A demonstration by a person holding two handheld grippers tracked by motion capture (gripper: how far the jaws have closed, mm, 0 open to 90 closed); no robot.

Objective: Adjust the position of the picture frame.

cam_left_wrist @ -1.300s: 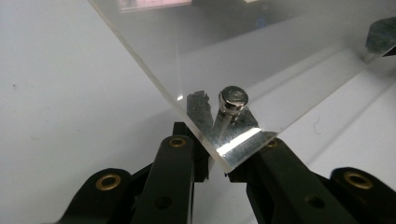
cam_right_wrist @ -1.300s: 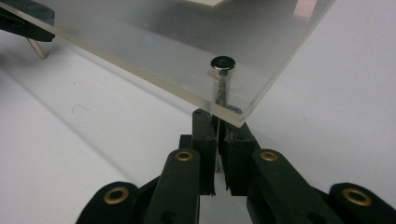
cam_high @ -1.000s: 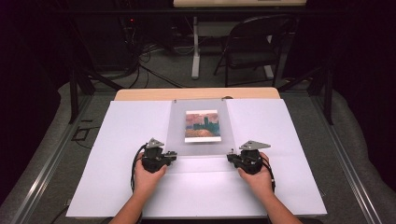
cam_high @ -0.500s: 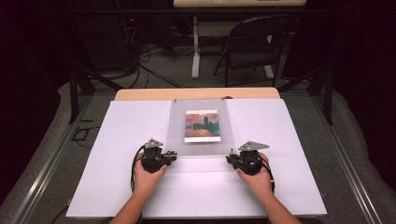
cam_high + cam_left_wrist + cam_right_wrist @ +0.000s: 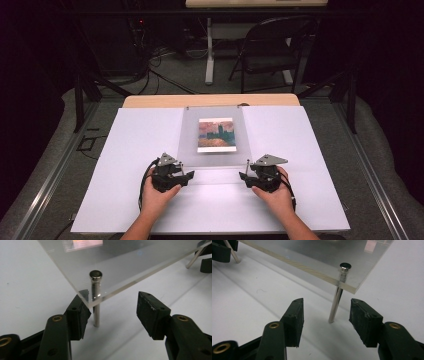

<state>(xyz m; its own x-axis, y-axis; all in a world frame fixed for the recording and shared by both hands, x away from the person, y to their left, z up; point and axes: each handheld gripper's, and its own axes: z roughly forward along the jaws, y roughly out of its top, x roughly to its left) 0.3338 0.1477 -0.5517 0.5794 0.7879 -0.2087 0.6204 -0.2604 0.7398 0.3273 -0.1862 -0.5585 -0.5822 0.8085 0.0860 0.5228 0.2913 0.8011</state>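
A clear acrylic sheet stands raised above the white board that covers the table, carried on thin metal pins at its corners. Under or on the sheet lies a small square picture, a painted scene with a reddish sky, a dark teal building shape and an orange foreground; no writing, label or brand can be read on it or anywhere else in the views.

The left tool sits at the near left corner of the sheet, held in the person's left hand. In the left gripper view its jaws have just been opening and now stand spread, with the left corner pin between them; the pin stands just beside the left pad, and I cannot tell whether they touch, while the right pad is well apart from it. The pin's round head sits on top of the sheet.

The right tool, in the right hand, is at the near right corner. Its jaws have also just been opening and are spread, with the right corner pin standing free between the two pads, touching neither, its foot on the white board.
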